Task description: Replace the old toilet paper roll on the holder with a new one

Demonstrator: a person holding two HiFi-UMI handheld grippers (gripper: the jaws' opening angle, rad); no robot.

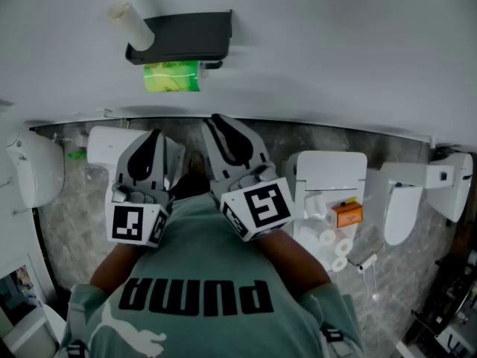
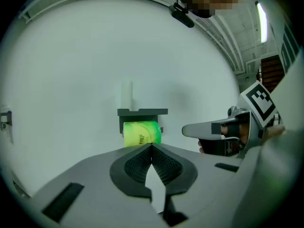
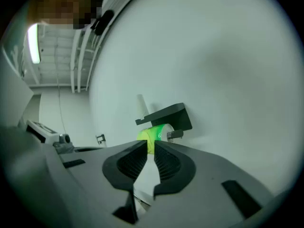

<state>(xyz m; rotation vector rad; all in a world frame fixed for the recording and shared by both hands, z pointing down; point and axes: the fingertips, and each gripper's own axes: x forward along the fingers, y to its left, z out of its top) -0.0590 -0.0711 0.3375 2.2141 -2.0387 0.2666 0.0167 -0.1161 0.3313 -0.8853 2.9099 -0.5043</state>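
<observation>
A black toilet paper holder (image 1: 179,37) (image 2: 142,112) (image 3: 166,115) hangs on the white wall. A roll in bright green wrap (image 1: 172,76) (image 2: 141,132) (image 3: 154,133) sits on its bar below the shelf. A pale bare tube (image 1: 130,24) (image 2: 126,95) stands on top of the shelf. Both grippers are held in front of the person's chest, well short of the holder and pointing at it. My left gripper (image 1: 155,134) (image 2: 151,146) is shut, its pads touching with nothing between them. My right gripper (image 1: 217,121) (image 3: 150,143) stands beside it, its jaws a narrow slit apart and empty.
Below the wall, white toilets stand along a stone floor (image 1: 82,222). The one at right (image 1: 328,171) has several white rolls (image 1: 332,243) and an orange box (image 1: 347,215) by it. Another fixture (image 1: 36,168) stands at the far left.
</observation>
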